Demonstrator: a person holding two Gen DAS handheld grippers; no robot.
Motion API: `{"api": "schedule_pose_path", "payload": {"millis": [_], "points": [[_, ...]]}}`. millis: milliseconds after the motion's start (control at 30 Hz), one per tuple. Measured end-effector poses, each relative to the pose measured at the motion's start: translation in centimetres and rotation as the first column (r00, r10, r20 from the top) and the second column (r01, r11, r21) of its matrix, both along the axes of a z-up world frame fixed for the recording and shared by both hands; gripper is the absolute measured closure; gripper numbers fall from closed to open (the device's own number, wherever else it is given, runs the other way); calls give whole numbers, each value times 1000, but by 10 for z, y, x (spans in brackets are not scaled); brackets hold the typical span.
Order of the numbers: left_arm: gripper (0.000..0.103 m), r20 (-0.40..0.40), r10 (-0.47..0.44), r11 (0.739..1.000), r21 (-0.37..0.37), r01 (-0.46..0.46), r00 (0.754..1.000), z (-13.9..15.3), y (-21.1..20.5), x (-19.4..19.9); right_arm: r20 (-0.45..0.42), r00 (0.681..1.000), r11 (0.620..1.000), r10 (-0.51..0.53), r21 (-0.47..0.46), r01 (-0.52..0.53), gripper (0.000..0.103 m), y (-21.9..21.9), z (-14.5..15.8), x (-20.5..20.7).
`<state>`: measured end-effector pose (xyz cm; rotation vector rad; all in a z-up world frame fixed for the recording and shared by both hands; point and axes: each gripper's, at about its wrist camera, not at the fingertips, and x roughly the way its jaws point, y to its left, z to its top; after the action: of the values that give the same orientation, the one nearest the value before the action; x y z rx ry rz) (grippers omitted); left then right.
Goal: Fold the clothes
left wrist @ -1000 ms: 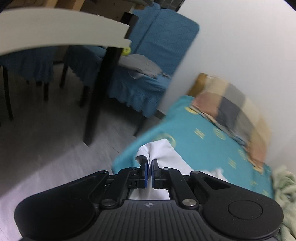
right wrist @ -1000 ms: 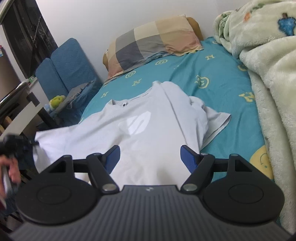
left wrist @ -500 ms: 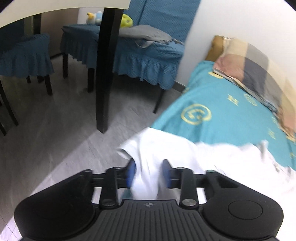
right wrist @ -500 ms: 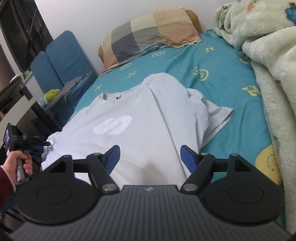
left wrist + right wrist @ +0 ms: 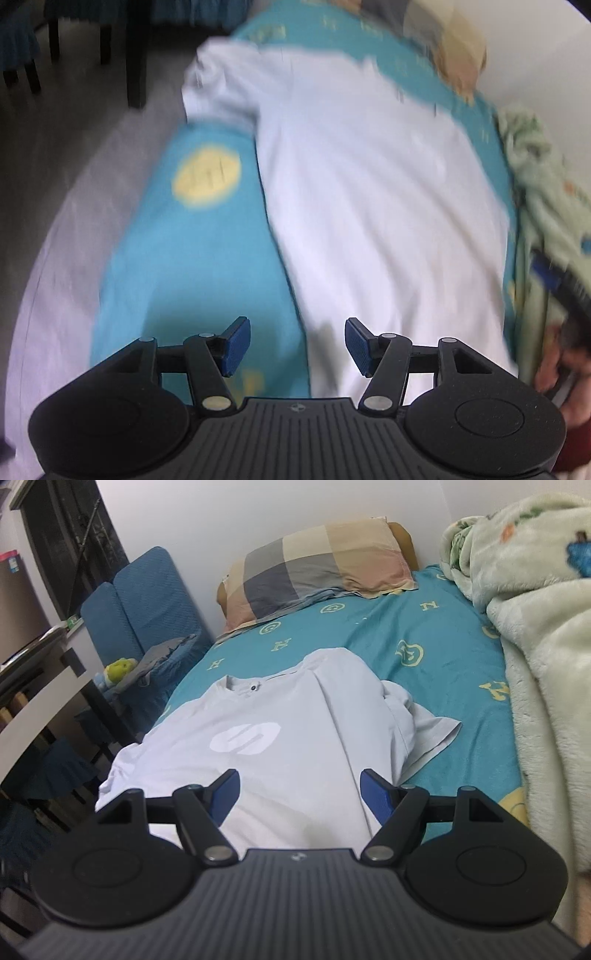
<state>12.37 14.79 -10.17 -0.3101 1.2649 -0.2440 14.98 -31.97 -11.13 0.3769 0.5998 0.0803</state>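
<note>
A white T-shirt [image 5: 295, 738] with a pale logo lies face up on the teal bed sheet [image 5: 424, 635], collar toward the pillow. Its right sleeve [image 5: 428, 734] is spread out; its left sleeve [image 5: 218, 85] hangs near the bed's edge. In the blurred left wrist view the T-shirt [image 5: 369, 184] runs lengthwise. My left gripper [image 5: 297, 345] is open and empty, over the shirt's lower left edge and the bare sheet [image 5: 192, 258]. My right gripper [image 5: 300, 797] is open and empty, over the shirt's lower body.
A checked pillow [image 5: 317, 568] lies at the head of the bed. A fluffy cream blanket [image 5: 543, 646] is piled along the right side. Blue chairs [image 5: 144, 605], a white table [image 5: 33, 709] and dark table legs [image 5: 136, 55] stand left of the bed on the grey floor [image 5: 62, 177].
My left gripper has let go of the shirt's left sleeve, opened wide, and swung back toward the shirt's lower edge. The sleeve now lies at the bed's edge. The right gripper stayed open.
</note>
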Motion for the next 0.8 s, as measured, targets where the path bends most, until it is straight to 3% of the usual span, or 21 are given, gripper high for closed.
{"api": "schedule_pose_path", "payload": {"millis": [167, 233, 300, 333, 467, 567, 633, 800], "points": [[51, -121, 17, 998, -59, -25, 993, -27, -24, -34, -9, 1000, 1000, 21, 4, -21, 29, -4, 28, -48], [80, -142, 22, 999, -45, -29, 990, -36, -31, -41, -15, 1000, 1000, 7, 6, -7, 29, -11, 38, -68], [97, -125, 19, 1000, -21, -21, 992, -37, -36, -47, -43, 999, 999, -10, 38, 11, 29, -22, 45, -83], [99, -108, 21, 1000, -21, -23, 994, -31, -34, -50, -58, 998, 998, 0, 55, 4, 28, -26, 47, -89], [100, -39, 32, 999, 9, -32, 999, 3, -17, -56, -139, 988, 997, 73, -16, -76, 29, -30, 51, -107], [100, 5, 63, 996, 65, -63, 998, 27, 9, -49, -217, 963, 983, 161, -55, -177, 29, -34, 54, -112], [100, 25, 84, 989, 116, -87, 996, 34, 25, -45, -278, 932, 961, 234, -82, -266, 29, -31, 55, -112], [95, -18, 124, 991, 52, -123, 992, 26, 33, -37, -444, 818, 893, 367, -79, -443, 30, -19, 42, -103]]}}
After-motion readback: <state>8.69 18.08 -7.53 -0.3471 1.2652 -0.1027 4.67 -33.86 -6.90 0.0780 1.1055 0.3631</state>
